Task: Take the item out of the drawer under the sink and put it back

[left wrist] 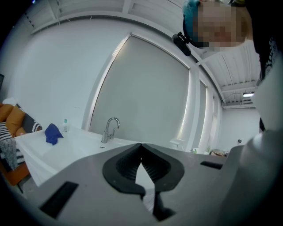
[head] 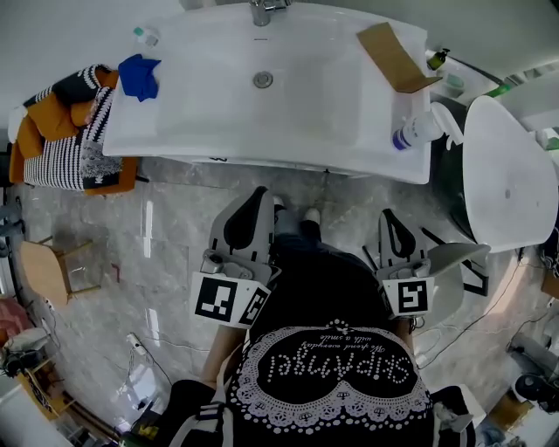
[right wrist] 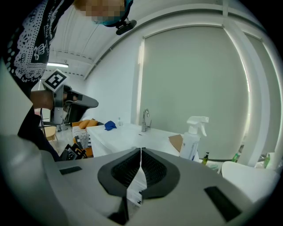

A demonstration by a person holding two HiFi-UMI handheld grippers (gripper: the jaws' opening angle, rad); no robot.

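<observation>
In the head view the white sink counter (head: 201,131) with its faucet (head: 262,10) lies ahead of me. Its front edge hides the drawer beneath, and no item from it shows. My left gripper (head: 259,195) hovers over the floor just short of the counter's front, jaws shut and empty. My right gripper (head: 390,218) is level with it on the right, also shut on nothing. In the left gripper view the left gripper (left wrist: 141,145) points over the basin toward the faucet (left wrist: 110,128). In the right gripper view the right gripper (right wrist: 141,149) faces the counter (right wrist: 128,134).
On the counter lie a blue cloth (head: 139,75), a small bottle (head: 145,36), a cardboard piece (head: 395,58) and a spray bottle (head: 419,129). A white toilet lid (head: 508,175) stands at the right. An orange seat with striped cloth (head: 61,131) and a wooden stool (head: 48,266) are at the left.
</observation>
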